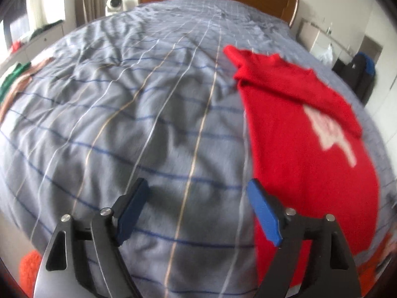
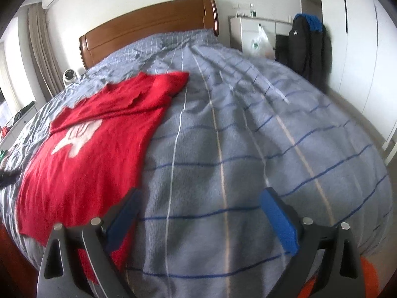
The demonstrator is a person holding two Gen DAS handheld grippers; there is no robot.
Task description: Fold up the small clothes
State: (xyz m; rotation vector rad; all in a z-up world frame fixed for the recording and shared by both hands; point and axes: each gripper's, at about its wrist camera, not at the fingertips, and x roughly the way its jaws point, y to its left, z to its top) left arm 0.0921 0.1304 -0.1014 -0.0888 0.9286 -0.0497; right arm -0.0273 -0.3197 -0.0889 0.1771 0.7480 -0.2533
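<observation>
The left gripper (image 1: 198, 208) hangs over the bed with its jaws spread wide and nothing between them, its right pad at the near edge of the red sweater (image 1: 305, 149), which spreads from 5 o'clock up to 1 o'clock in its view. The right gripper (image 2: 201, 219) is likewise wide apart and empty, its left pad over the sweater's near hem, the garment filling 9 to 11 o'clock there. Flanking the garment this way, both tools probably stand ready to take an edge each, so folding looks not yet begun; the sweater lies mostly flat on the striped duvet (image 2: 248, 136), white motif up, one sleeve already crossed over the chest. The left wrist view alone shows more clothes, green and tan, heaped at 9 o'clock (image 1: 15, 79), likely waiting their turn. The right wrist view alone shows the wardrobe (image 2: 352, 37) at 2 o'clock and a dark jacket (image 2: 307, 47) hanging at 1 o'clock. Both show the wooden headboard (image 2: 148, 27) at 12 o'clock.
</observation>
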